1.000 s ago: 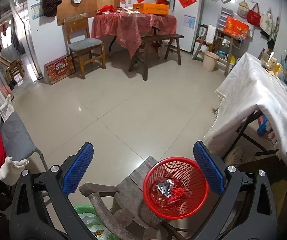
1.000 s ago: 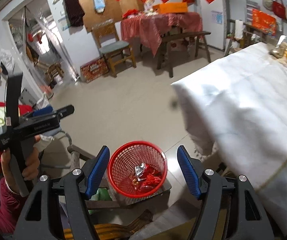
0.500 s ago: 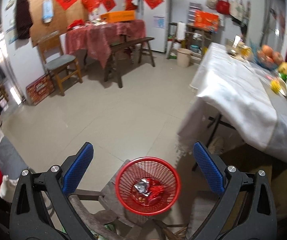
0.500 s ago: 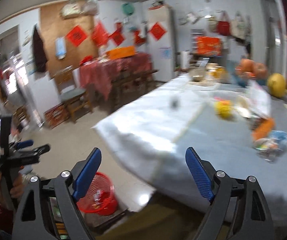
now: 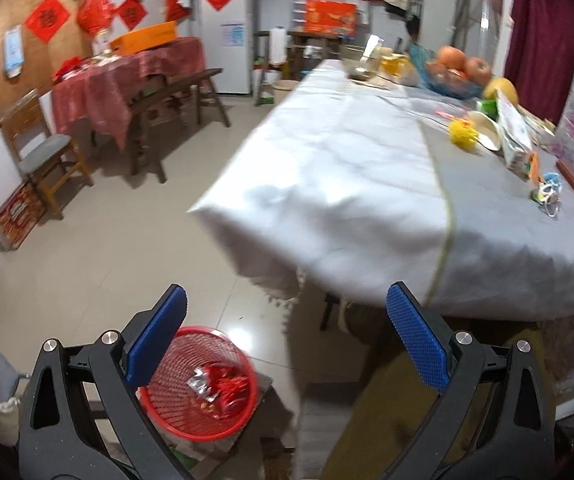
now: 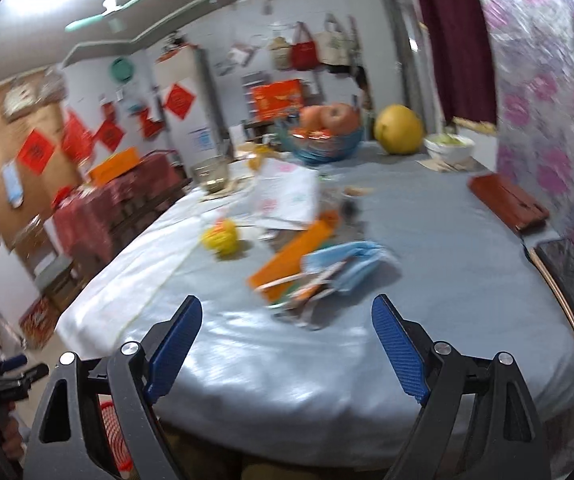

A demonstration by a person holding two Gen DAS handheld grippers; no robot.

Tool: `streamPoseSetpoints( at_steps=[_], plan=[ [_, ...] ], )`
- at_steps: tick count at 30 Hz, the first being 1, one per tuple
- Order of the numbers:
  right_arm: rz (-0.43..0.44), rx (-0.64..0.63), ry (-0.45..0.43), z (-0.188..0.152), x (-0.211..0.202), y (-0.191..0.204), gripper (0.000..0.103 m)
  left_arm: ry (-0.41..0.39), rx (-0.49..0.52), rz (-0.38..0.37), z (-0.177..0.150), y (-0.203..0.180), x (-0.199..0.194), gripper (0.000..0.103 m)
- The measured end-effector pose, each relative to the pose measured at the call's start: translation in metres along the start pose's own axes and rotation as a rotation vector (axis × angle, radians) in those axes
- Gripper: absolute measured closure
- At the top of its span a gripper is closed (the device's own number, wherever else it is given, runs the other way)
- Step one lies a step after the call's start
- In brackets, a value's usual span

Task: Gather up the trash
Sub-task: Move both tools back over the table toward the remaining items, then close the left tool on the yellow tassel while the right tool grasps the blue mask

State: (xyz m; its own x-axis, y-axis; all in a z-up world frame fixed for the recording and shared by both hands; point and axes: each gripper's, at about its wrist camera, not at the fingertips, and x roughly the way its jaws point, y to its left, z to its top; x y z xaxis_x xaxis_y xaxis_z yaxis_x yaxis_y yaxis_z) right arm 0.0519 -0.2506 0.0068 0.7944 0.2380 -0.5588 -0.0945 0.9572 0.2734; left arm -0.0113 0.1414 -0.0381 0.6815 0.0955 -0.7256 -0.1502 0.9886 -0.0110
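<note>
Reaching for the next trash: the right gripper (image 6: 287, 340) faces the litter pile (image 6: 319, 272) of blue mask and orange wrapper on the counter (image 6: 447, 248), fingers wide and empty. Descend over one piece only. The left gripper (image 5: 287, 340), also wide and empty, hangs beside the red basket (image 5: 199, 384).

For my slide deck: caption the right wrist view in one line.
Open right tongs face a littered table: blue face mask, orange wrapper, yellow tassel awaiting collection.
</note>
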Motion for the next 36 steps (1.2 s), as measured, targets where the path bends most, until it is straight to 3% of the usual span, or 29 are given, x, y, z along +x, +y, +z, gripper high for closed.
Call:
streamPoseSetpoints(
  at_steps=[8,16,20,24,26,28,31,36],
  plan=[
    [0.009,0.139,0.038,0.012,0.039,-0.05,0.021,0.035,0.062,-0.046,0.032,-0.05,0.038,0.007],
    [0.119,0.269,0.126,0.027,0.094,-0.067,0.025,0.057,0.079,-0.071,0.065,-0.082,0.07,0.007],
    [0.129,0.281,0.174,0.031,0.12,-0.065,0.026,0.061,0.091,-0.08,0.081,-0.096,0.083,0.007],
    [0.154,0.292,0.225,0.031,0.14,-0.065,0.043,0.055,0.113,-0.09,0.1,-0.114,0.095,0.007],
    [0.168,0.279,0.237,0.03,0.144,-0.064,0.065,0.049,0.126,-0.096,0.107,-0.122,0.099,0.007],
    [0.173,0.265,0.228,0.031,0.144,-0.065,0.075,0.042,0.14,-0.097,0.115,-0.131,0.103,0.007],
    [0.164,0.282,0.154,0.033,0.131,-0.077,0.076,0.031,0.162,-0.104,0.125,-0.144,0.109,0.007],
    [0.065,0.286,0.04,0.037,0.107,-0.104,0.072,0.023,0.193,-0.143,0.145,-0.173,0.124,0.007]
  ],
)
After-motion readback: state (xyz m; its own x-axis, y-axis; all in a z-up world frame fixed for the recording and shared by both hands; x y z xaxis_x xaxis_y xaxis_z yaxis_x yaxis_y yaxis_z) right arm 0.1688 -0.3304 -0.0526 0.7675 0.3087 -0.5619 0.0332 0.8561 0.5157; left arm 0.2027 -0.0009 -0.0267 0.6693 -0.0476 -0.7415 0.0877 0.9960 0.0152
